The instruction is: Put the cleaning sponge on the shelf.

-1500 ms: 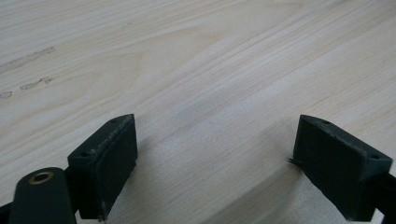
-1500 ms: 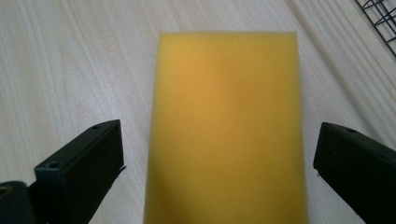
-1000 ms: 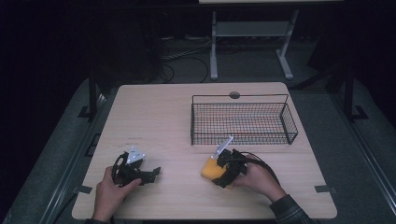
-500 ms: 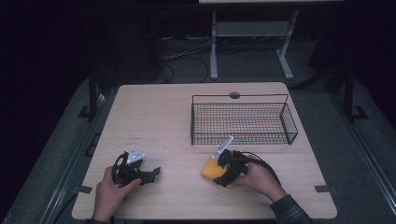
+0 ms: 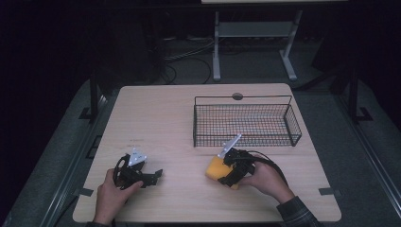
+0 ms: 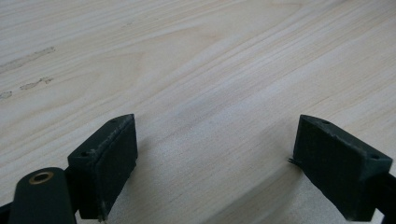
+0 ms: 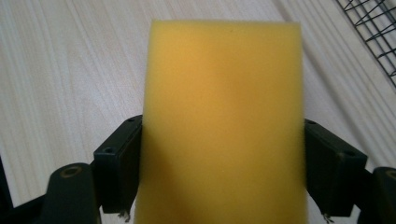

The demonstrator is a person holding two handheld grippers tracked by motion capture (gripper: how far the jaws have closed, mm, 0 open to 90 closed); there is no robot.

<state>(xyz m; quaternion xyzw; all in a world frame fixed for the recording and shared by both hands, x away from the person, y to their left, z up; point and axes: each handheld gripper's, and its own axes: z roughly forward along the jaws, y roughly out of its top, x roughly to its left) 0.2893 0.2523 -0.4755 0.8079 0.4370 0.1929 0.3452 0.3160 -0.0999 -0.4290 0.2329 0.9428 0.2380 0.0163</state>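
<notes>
Little has shifted in the last second. The wire basket point(image 5: 246, 119) sits empty; just in front of it the right gripper point(image 7: 223, 154) pinches a yellow sponge point(image 7: 223, 116) squarely. Well left, the left gripper point(image 6: 215, 154) rests spread — a level lift should clear the rim.

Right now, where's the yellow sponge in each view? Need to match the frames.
High view: yellow sponge sits low and right of centre, at the right gripper, just in front of the wire basket.
Right gripper view: sponge fills the centre, a black jaw against each side.
Left gripper view: not in it; bare table between open jaws.
Shared landmark: the wire basket, top right corner in the right gripper view.
</notes>
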